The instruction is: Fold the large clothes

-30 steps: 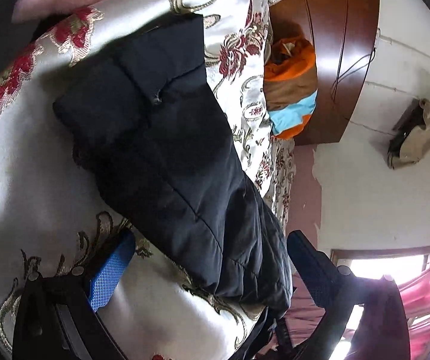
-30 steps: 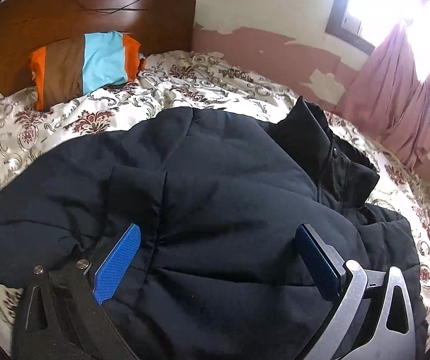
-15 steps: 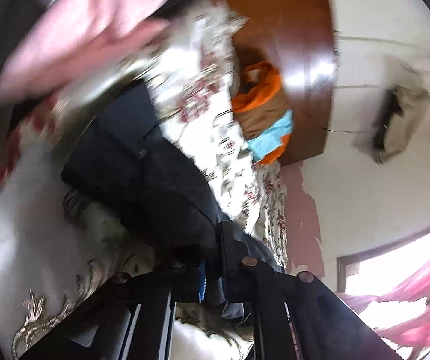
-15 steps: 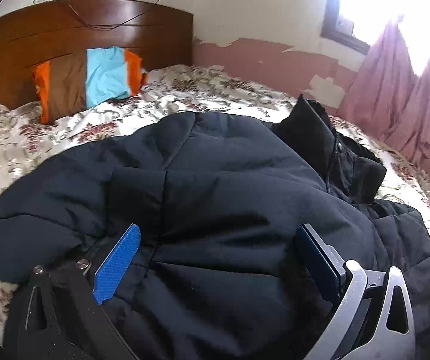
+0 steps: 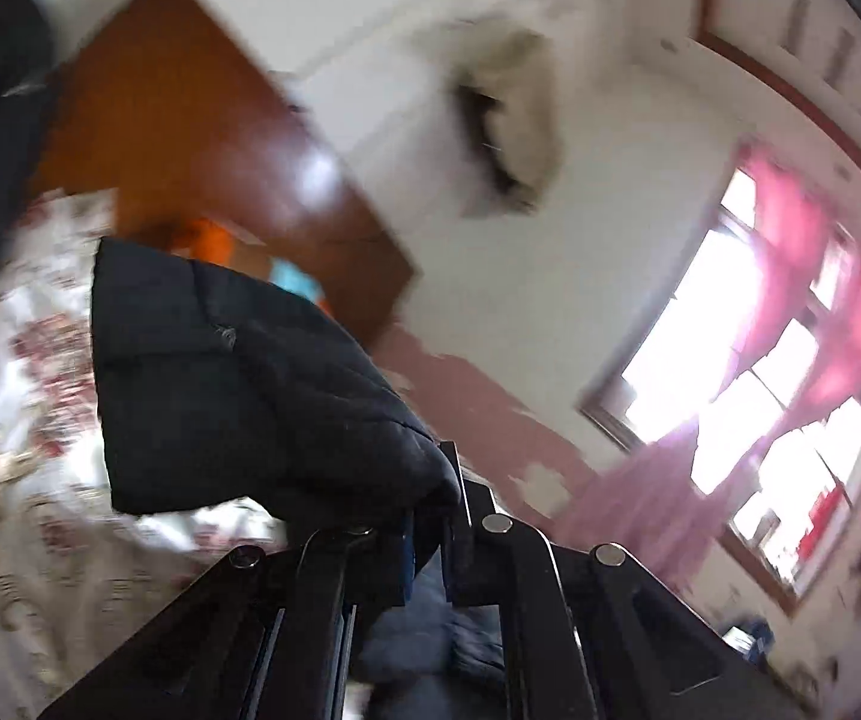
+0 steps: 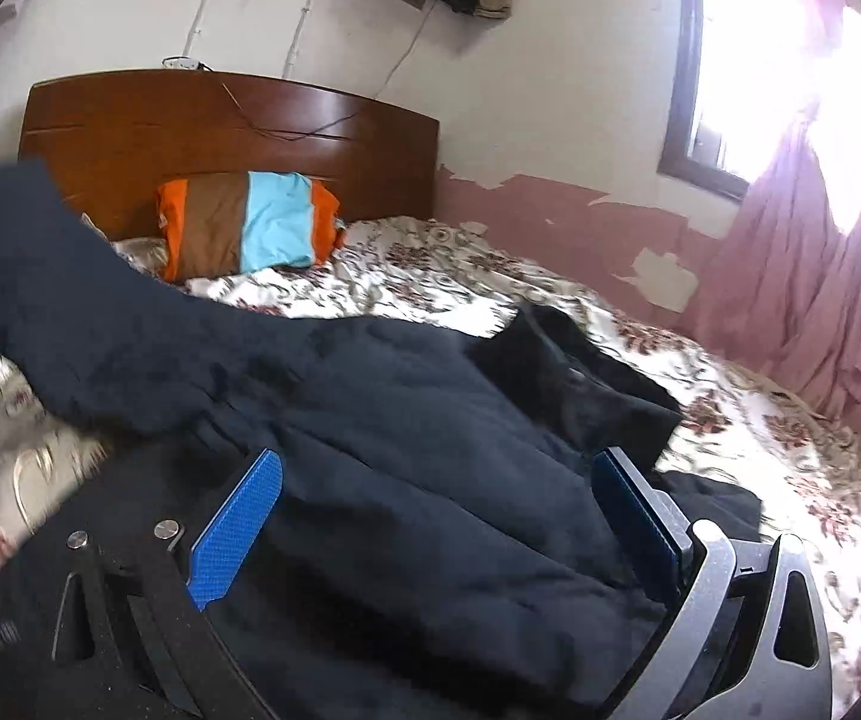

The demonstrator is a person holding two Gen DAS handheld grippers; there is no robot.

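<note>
Floral-quilted bed: sleeve fold on a dark navy padded jacket.
Left gripper, jaws clamped on the sleeve, should carry it across the jacket's body; right gripper, jaws wide apart over the jacket's middle, gripping nothing, could pin it there.

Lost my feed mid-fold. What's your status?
Left gripper shut on the black jacket sleeve, lifted off the floral bedspread. Right gripper open above the jacket body. Nothing blocking.
</note>
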